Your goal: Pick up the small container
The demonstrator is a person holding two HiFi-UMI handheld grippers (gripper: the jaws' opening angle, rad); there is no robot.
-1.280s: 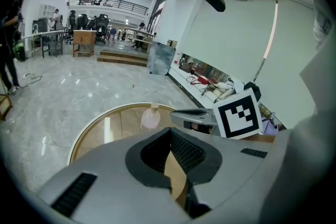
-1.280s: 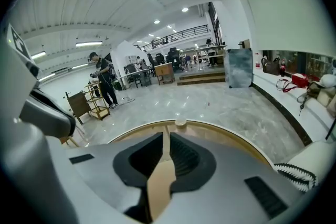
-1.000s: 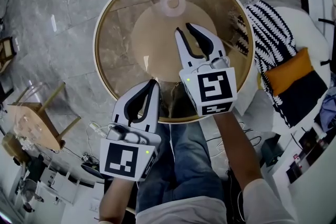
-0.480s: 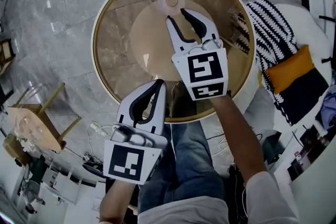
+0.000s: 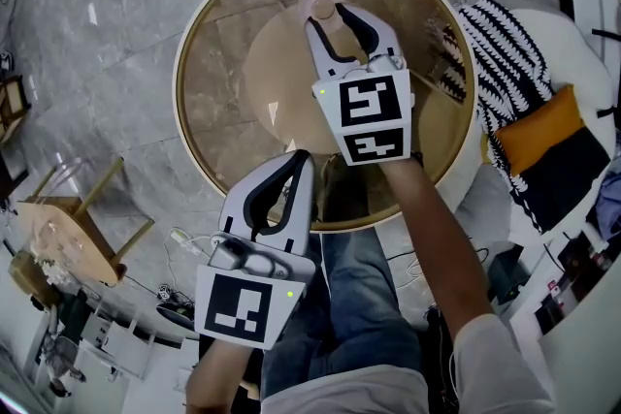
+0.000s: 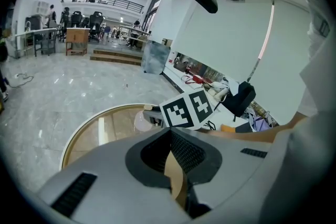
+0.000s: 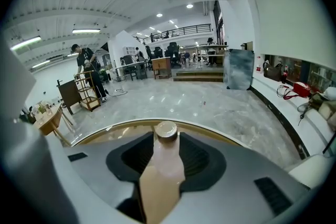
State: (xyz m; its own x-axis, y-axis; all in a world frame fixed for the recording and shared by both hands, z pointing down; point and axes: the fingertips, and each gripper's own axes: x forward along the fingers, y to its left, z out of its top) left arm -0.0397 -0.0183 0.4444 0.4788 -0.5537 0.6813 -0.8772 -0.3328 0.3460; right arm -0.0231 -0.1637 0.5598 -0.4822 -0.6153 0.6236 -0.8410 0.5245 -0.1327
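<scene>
The small container, round and pale with a flat lid, stands on the far part of the round glass table. My right gripper reaches over the table and its jaws are opening. Its fingertips stand on either side of the container and the pads do not press on it. In the right gripper view the container's lid sits right at the far end of the gap between the jaws. My left gripper hangs over the table's near rim with its tips together and nothing in it.
A gold rim runs round the table. A wooden chair stands on the marble floor at left. At right lie a black-and-white patterned cushion and an orange one. The person's jeans-clad legs are below the table's near edge.
My right gripper has moved forward across the table to the container and its jaws have spread wider. The left gripper has drifted slightly right and nearer the rim.
</scene>
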